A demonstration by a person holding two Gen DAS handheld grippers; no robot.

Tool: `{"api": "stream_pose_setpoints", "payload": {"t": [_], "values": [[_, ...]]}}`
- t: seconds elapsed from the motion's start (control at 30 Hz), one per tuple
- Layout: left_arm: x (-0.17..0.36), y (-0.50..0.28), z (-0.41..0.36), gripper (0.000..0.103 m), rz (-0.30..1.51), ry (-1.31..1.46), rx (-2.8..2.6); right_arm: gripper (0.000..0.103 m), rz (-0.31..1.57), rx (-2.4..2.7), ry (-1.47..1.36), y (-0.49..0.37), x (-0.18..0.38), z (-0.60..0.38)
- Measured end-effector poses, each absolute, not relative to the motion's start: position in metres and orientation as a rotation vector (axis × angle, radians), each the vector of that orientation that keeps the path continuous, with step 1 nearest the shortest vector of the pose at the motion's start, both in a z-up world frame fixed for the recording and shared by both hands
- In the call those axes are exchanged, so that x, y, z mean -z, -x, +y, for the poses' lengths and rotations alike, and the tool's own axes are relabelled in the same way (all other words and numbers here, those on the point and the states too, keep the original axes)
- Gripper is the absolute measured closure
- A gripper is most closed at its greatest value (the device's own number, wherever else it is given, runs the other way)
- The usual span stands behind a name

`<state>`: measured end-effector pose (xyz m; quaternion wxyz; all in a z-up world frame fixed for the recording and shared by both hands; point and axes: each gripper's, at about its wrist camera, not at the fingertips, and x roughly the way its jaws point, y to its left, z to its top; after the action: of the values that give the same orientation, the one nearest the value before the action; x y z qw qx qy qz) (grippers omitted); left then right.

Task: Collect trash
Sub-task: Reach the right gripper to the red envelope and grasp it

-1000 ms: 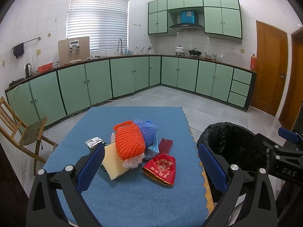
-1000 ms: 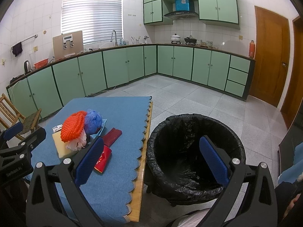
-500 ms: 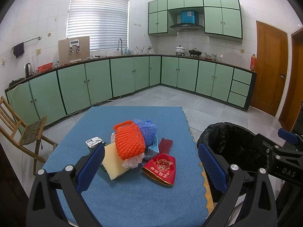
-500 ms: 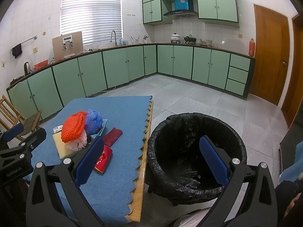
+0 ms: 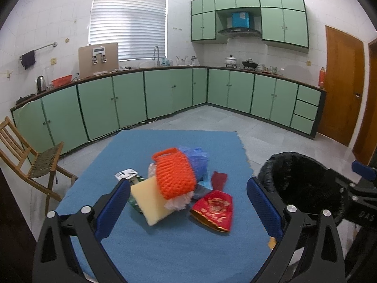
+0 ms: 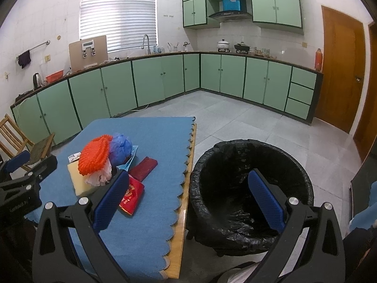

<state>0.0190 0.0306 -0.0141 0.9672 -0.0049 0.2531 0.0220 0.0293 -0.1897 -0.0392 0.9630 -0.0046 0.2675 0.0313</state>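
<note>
We note the tabletop (image 5: 169,247), covered in blue cloth, with the bin (image 6: 249,188) standing on the floor just beside its right edge, lined with a black bag and open at the top; we judge it was set there so trash can be carried over the edge and dropped in with little travel. The trash lies in one heap near the middle of the tabletop, apparently gathered for picking piece by piece: a yellow sponge (image 5: 148,198) at the bottom, an orange net (image 5: 175,173) lying on it, a blue bag (image 5: 196,159) behind the net, a red packet (image 5: 215,208) at the near right, a dark red wrapper (image 5: 219,179) beyond it, and a small white wrapper (image 5: 126,174) apart at the left. The left tool (image 5: 188,206) hovers over the near part of the tabletop, pointed at the heap, jaws spread wide and holding nothing. The right tool (image 6: 188,200) hangs over the gap between tabletop edge and bin, likewise wide open and empty. We judge no piece has been collected yet.
</note>
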Motion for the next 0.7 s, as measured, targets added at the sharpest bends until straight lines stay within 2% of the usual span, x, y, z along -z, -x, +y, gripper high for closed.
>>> {"api": "stream_pose_setpoints", "payload": {"t": [0.47, 0.57, 0.7], "values": [[0.074, -0.052, 0.085, 0.006, 0.609, 0.001, -0.121, 0.005, 0.637, -0.201, 0.039, -0.082, 0.098, -0.131], [0.085, -0.058, 0.092, 0.012, 0.626, 0.006, -0.123, 0.007, 0.65, -0.203, 0.029, -0.093, 0.109, -0.122], [0.091, -0.064, 0.096, 0.013, 0.629, -0.01, -0.134, 0.008, 0.68, -0.201, 0.038, -0.109, 0.125, -0.113]]}}
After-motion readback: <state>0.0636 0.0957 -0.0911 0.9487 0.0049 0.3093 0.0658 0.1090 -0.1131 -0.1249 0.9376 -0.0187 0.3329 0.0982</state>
